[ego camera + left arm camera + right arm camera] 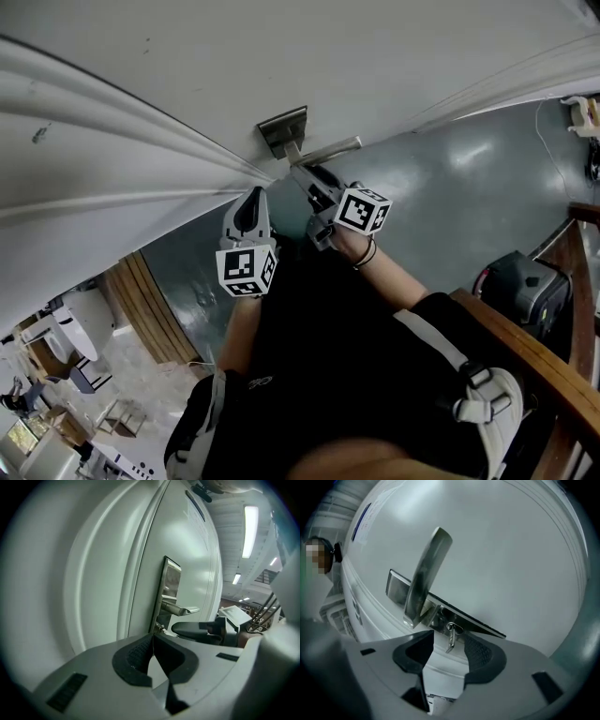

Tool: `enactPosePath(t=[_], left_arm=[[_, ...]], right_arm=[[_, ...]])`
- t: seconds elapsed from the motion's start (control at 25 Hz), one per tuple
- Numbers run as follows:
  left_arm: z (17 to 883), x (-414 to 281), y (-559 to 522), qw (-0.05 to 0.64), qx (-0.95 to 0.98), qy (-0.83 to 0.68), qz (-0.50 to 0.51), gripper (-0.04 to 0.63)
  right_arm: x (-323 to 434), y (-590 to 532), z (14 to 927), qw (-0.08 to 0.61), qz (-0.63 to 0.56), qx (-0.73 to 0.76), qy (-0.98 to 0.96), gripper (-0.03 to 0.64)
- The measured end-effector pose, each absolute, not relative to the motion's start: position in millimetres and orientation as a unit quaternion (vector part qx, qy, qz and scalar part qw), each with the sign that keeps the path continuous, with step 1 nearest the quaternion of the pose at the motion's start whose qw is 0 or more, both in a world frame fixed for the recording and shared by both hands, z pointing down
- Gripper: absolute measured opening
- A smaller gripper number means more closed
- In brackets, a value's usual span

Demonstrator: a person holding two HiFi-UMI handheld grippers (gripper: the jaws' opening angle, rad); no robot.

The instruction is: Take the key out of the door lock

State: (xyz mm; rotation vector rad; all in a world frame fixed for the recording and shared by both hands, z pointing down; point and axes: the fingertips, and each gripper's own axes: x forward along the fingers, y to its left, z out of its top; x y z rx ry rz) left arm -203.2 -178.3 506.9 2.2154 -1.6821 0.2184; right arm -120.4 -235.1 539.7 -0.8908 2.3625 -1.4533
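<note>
A steel lock plate (pixel 281 130) with a lever handle (pixel 327 148) sits on the white door (pixel 141 84). In the right gripper view a small key (pixel 451 638) on a ring hangs from the lock under the lever handle (pixel 423 577). My right gripper (pixel 449 642) is open, its jaws either side of the key and not pressing it. In the head view the right gripper (pixel 305 176) points at the plate. My left gripper (pixel 253 199) is shut on nothing, just left of the plate and close to the door. The left gripper (pixel 152 638) view shows the plate (pixel 170 587).
A wooden railing (pixel 531 353) runs along the lower right. A black device (pixel 525 284) stands on the grey-green floor (pixel 459 197) beside it. Wooden boards (pixel 155 309) lean at the lower left. The door frame mouldings (pixel 112 141) run left of the lock.
</note>
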Motion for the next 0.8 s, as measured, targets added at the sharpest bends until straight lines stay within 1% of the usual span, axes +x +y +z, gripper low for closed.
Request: enactPosePath(t=[0.16,0.28,0.56,0.6,0.68,0.72,0.8], left_arm=[[509.0,-205.7,-186.6,0.176,0.79,-0.582,0.078,0.025],[511.2,-207.7,-189.7,0.178,0.794,-0.576,0.079,0.025],[514.9,-211.6,-192.9,0.184,0.798,-0.569,0.078,0.025],[515.3,-212.2,-192.7,0.185,0.798,-0.568,0.078,0.025],[515.9,-213.7,-191.8,0.186,0.798,-0.568,0.079,0.025],[516.2,-214.5,-191.2,0.186,0.797,-0.569,0.08,0.025],[516.7,-216.3,-190.0,0.187,0.796,-0.57,0.08,0.025]], right_arm=[[-124.3,-244.2,536.5,0.169,-0.54,-0.297,0.769,0.192],[-124.5,-250.2,540.1,0.199,-0.563,-0.299,0.744,0.178],[-132.3,-254.9,547.4,0.216,-0.586,-0.301,0.721,0.16],[-133.7,-256.1,548.1,0.215,-0.585,-0.302,0.721,0.143],[-137.4,-258.2,547.0,0.214,-0.581,-0.301,0.725,0.082],[-138.4,-258.7,546.6,0.216,-0.581,-0.302,0.725,0.066],[-138.1,-258.1,547.8,0.223,-0.585,-0.304,0.718,0.061]])
